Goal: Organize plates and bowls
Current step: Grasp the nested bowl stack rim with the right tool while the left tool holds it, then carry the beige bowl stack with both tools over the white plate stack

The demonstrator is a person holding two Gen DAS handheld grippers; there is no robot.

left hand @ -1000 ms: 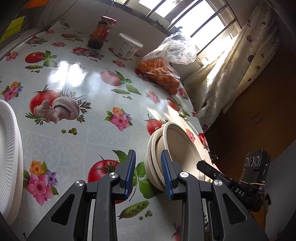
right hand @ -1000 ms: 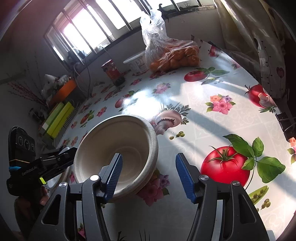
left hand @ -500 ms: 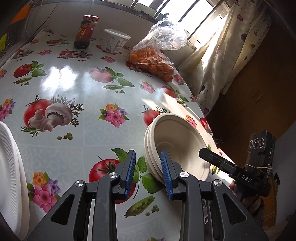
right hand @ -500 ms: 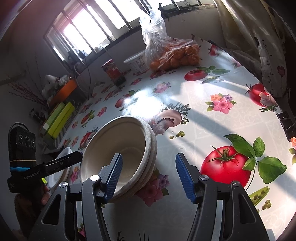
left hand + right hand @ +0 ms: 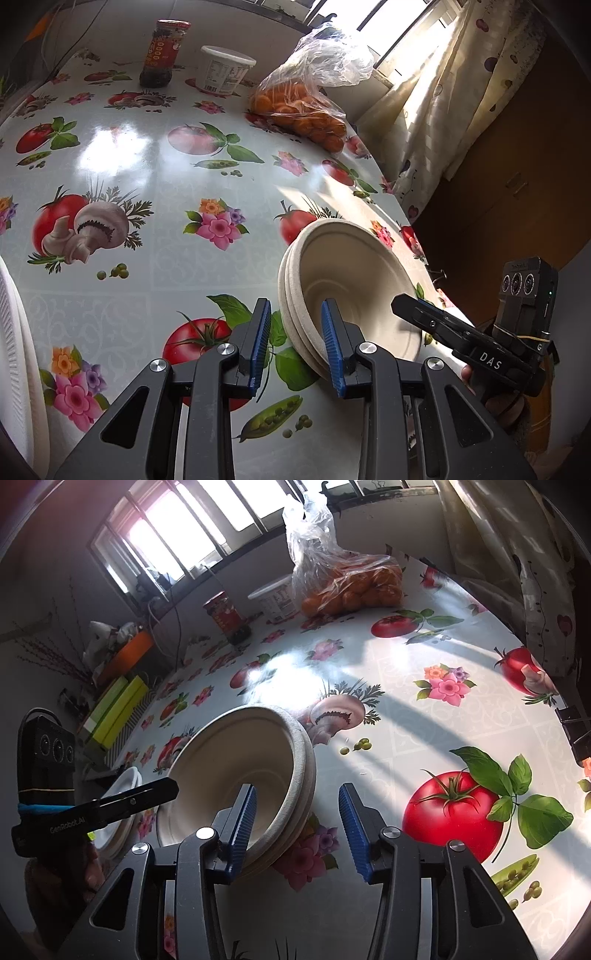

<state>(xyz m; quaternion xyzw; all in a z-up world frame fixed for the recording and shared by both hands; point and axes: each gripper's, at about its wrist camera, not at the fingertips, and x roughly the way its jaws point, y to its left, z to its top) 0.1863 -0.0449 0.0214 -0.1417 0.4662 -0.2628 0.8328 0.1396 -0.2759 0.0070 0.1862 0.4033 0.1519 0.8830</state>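
Bowls (image 5: 347, 280), beige and nested as a stack of about three, stand tilted on their edge on the table (image 5: 155, 266), near its right edge and close to the camera side. Left claw (image 5: 295, 347) straddles the near-left rim of the stack: its right pad lies inside the top bowl, its left pad stands just outside, with a visible gap between that outer pad and the rims, so this claw is released and not pressing. Right claw (image 5: 295, 821) straddles the opposite rim; in the right wrist view its left pad sits inside the bowl against the wall, while its right pad stands well apart from the outer rims. Its jaws are closing with the rims between them, and no clamp is made. Whether the inner pads bear the weight of the tilted stack cannot be told. White plates (image 5: 14, 354), stacked, lie at the far left edge of the left wrist view, well apart from the bowls; the right wrist view shows them beyond the bowls, partly hidden by the other tool. At the far side of the table, under the window, stand a jar (image 5: 164, 53) with a red label, a white tub (image 5: 223, 70) beside it, and a clear bag of oranges (image 5: 306, 107) to the right. Patterned curtain (image 5: 454, 110) hangs off the right edge of the table.
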